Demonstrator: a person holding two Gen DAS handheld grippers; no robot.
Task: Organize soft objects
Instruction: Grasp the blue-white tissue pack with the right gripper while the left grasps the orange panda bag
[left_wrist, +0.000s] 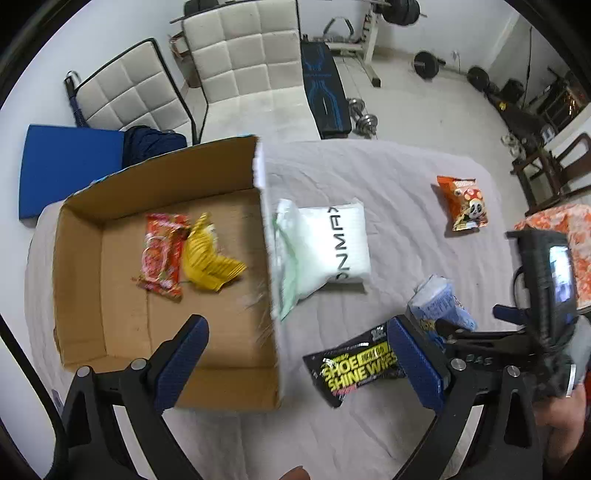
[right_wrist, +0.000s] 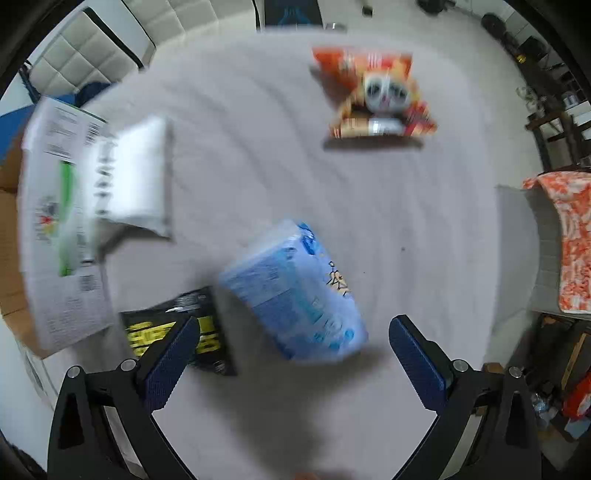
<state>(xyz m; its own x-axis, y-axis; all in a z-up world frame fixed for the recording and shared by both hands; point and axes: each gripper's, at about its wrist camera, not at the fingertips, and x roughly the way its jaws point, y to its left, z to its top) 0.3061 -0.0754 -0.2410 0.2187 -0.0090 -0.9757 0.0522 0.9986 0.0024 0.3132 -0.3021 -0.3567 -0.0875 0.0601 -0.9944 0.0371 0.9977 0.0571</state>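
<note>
Both grippers, left gripper (left_wrist: 297, 363) and right gripper (right_wrist: 291, 360), gape empty; cardboard box (left_wrist: 79, 258) holds red packet (left_wrist: 162, 254) and yellow packet (left_wrist: 208, 260).

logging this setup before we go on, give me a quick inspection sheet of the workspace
surface: grey sheet, wrinkled
job's things: red packet and yellow packet in cardboard box; white pack, panda snack bag, blue tissue pack, black wipes pack on sheet
clutter: nothing seen
grippers: left gripper open over box edge; right gripper open by tissue pack
cables: nothing seen
surroundings: white chairs, weights, orange cloth
</note>
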